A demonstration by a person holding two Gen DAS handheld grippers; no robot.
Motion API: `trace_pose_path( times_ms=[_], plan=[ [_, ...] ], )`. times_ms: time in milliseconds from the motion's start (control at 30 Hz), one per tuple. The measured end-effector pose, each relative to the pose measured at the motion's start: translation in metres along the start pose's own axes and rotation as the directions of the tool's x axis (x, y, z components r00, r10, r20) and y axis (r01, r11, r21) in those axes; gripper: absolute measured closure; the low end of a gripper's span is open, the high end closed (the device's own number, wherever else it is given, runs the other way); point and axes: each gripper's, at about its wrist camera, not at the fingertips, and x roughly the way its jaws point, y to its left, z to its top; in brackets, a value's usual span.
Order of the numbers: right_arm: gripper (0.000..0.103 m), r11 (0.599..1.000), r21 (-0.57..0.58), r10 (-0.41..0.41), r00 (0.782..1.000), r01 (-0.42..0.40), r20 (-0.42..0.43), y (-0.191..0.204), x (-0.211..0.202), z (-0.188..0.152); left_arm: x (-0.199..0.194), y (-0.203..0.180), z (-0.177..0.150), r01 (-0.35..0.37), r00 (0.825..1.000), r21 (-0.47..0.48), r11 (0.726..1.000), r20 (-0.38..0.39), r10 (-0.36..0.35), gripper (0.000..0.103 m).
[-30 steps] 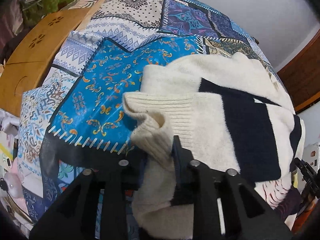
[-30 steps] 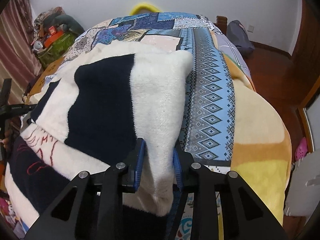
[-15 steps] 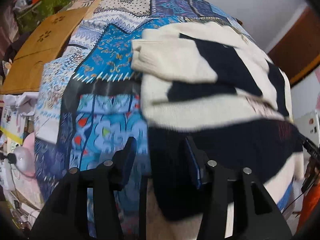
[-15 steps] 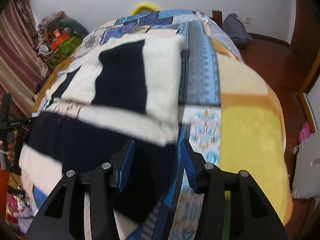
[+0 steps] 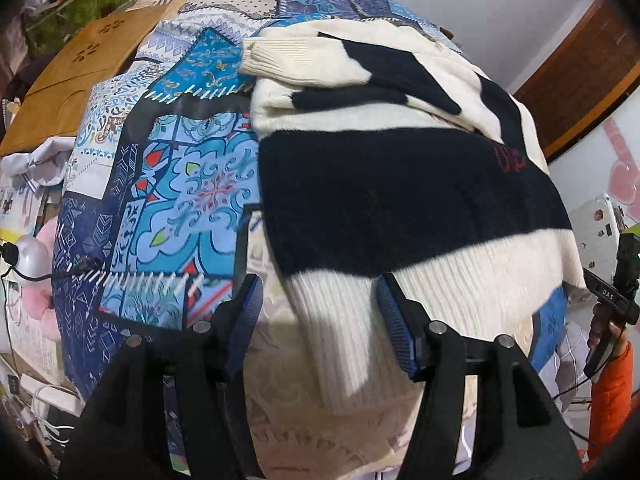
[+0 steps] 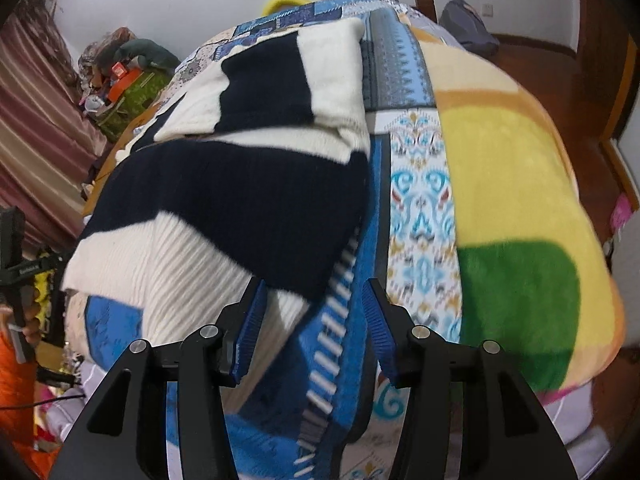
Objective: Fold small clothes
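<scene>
**Both grippers free, hem lies just ahead**

Your left gripper [image 5: 318,320] stands about half open, nothing clamped; its jaws have just been opening, and the ribbed hem corner sits between the pads without being pinched. Your right gripper [image 6: 312,324] is likewise partly open, just widened, over bare quilt beside the hem's other corner. The cream-and-navy striped knitted sweater [image 5: 400,184] lies on the blue patchwork quilt [image 5: 180,200] covering the bed, sleeves folded across the far end. Its ribbed hem runs crosswise from one gripper to the other, body stretching away from you. Left is nearer the cloth. Likely next: pinch both hem corners, carry them forward.
</scene>
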Motion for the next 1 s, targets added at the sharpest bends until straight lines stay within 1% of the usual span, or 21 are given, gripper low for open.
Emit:
trace_pose_path(
  times_ms=[33,67,100,133,200,233,267,300,367,467,533,633,733,867,1000],
  plan=[
    [0.057,1.0,-0.002,0.007,1.0,-0.007,-0.001,0.001,0.0,-0.002,-0.001,-0.002,-0.002,0.0,1.0,0.004,1.0,0.004,0.0,0.045],
    [0.057,1.0,-0.005,0.013,1.0,-0.013,0.0,0.004,0.0,-0.005,-0.002,-0.004,-0.004,-0.001,1.0,0.006,1.0,0.009,0.001,0.047],
    [0.059,1.0,-0.01,0.017,1.0,-0.017,0.001,0.006,0.001,-0.006,-0.004,-0.006,-0.007,0.003,1.0,0.01,1.0,0.013,-0.003,0.054],
    [0.062,1.0,-0.01,0.021,1.0,-0.021,0.003,0.008,0.001,-0.005,-0.004,-0.009,-0.008,0.014,1.0,0.017,1.0,0.017,-0.014,0.059],
    [0.077,0.999,-0.01,0.045,0.999,-0.045,0.009,0.011,0.004,-0.003,-0.006,-0.013,-0.008,0.035,0.999,0.019,0.999,0.021,-0.035,0.082],
    [0.08,0.999,-0.022,0.048,0.999,-0.047,0.011,0.014,0.005,-0.003,-0.006,-0.016,-0.007,0.04,0.999,0.02,0.999,0.022,-0.04,0.086],
    [0.088,0.998,-0.05,0.042,0.999,-0.041,0.017,0.019,0.006,-0.002,-0.006,-0.016,-0.006,0.038,0.999,0.022,0.999,0.025,-0.038,0.09],
    [0.094,0.997,-0.069,0.038,0.999,-0.036,0.023,0.023,0.006,-0.002,-0.009,-0.017,-0.005,0.023,0.999,0.022,0.999,0.035,-0.024,0.092],
    [0.096,0.994,-0.106,0.007,0.999,-0.002,0.041,0.03,0.005,-0.001,-0.013,-0.015,-0.001,0.0,0.998,0.016,1.0,0.059,-0.001,0.094],
    [0.097,0.989,-0.137,-0.046,0.995,0.058,0.091,0.03,-0.005,0.004,-0.034,-0.008,0.006,-0.022,0.991,-0.016,1.0,0.131,0.024,0.094],
    [0.097,0.988,-0.128,-0.074,0.988,0.092,0.135,0.023,-0.017,0.01,-0.047,-0.004,0.011,-0.008,0.987,-0.024,1.0,0.158,0.012,0.095],
    [0.097,0.991,-0.107,-0.066,0.982,0.086,0.176,0.014,-0.035,0.022,-0.06,-0.005,0.022,0.002,0.983,-0.021,1.0,0.181,0.002,0.097],
    [0.097,0.989,-0.123,-0.056,0.975,0.084,0.214,0.019,-0.046,0.035,-0.068,-0.008,0.035,0.024,0.978,-0.015,1.0,0.206,-0.02,0.097],
    [0.097,0.985,-0.159,-0.031,0.969,0.072,0.246,0.033,-0.05,0.054,-0.072,-0.02,0.058,0.012,0.971,0.009,1.0,0.239,-0.014,0.097],
    [0.097,0.977,-0.196,-0.022,0.961,0.079,0.276,0.046,-0.048,0.082,-0.074,-0.021,0.087,0.024,0.965,-0.006,1.0,0.262,-0.022,0.097]
  ],
)
